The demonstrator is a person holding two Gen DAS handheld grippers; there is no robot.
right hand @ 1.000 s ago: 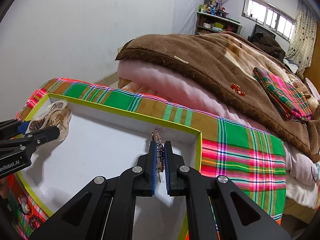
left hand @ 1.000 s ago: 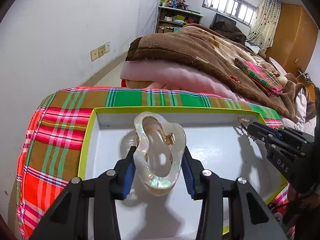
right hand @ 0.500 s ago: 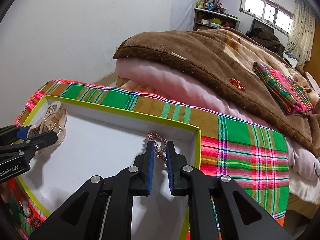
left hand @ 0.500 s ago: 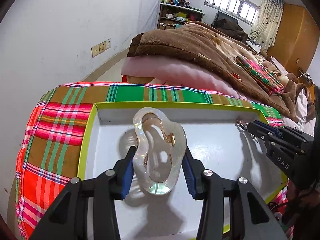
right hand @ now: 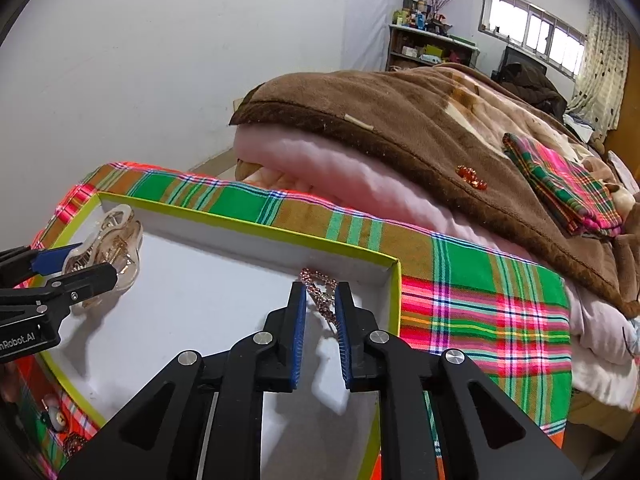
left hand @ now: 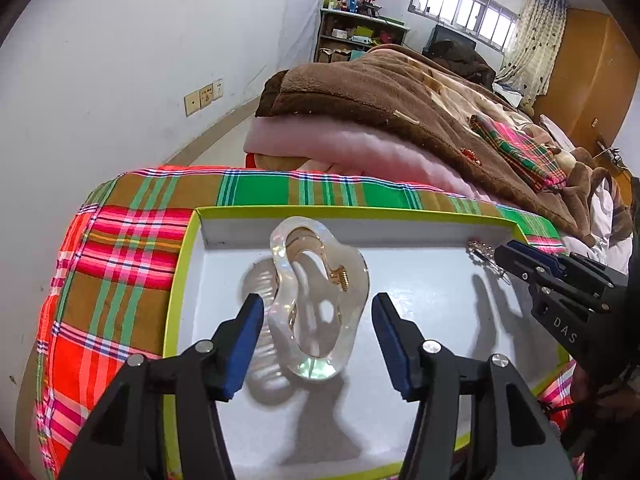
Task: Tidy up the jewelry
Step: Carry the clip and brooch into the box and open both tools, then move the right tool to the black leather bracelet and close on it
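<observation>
A clear wavy hair claw clip (left hand: 288,264) with a gold spring stands on the floor of a white tray with a yellow-green rim (left hand: 184,264). My left gripper (left hand: 317,304) straddles it; its jaws are opening, and both blue pads stand clear of the clip. In the right wrist view the clip (right hand: 124,232) sits in the tray's far left corner beside the left gripper (right hand: 92,264). A pink rhinestone piece (right hand: 316,284) lies in the tray's (right hand: 248,222) far right corner. My right gripper (right hand: 321,290) flanks it, jaws opening, pads off it. The left wrist view shows that piece (left hand: 482,250) at the right gripper's (left hand: 504,256) tip.
The tray rests on a bright plaid cloth (right hand: 460,280). Behind it lie a pink quilt (right hand: 320,160) and a brown blanket (right hand: 400,120) with a small orange trinket (right hand: 472,176) and a folded plaid cloth (right hand: 560,184). More small jewelry (right hand: 60,420) lies outside the tray's near left edge.
The left jaws spread away from the clip, which now stands free on the tray. The right jaws parted, and the rhinestone piece dropped from between the pads onto the tray floor.
</observation>
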